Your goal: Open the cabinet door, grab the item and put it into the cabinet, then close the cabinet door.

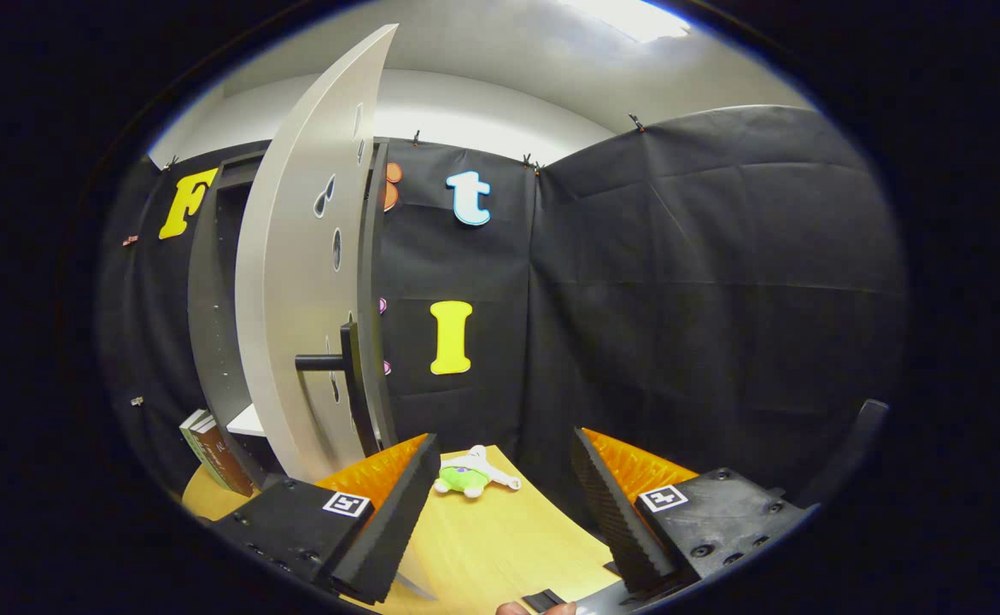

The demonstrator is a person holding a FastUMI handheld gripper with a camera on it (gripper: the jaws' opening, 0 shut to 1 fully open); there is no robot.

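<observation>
Black cloth walls close the booth around a pale wooden surface [500,547]. On it, just ahead of the spread, empty fingers [500,512] and slightly toward the left one, lies a small green-and-white plush toy [468,477], its long axis running crosswise to them. Left of it stands the cabinet [218,342], its pale door [295,299] already swung open with a dark handle [329,362] projecting. Books [209,448] lean at the cabinet's foot.
</observation>
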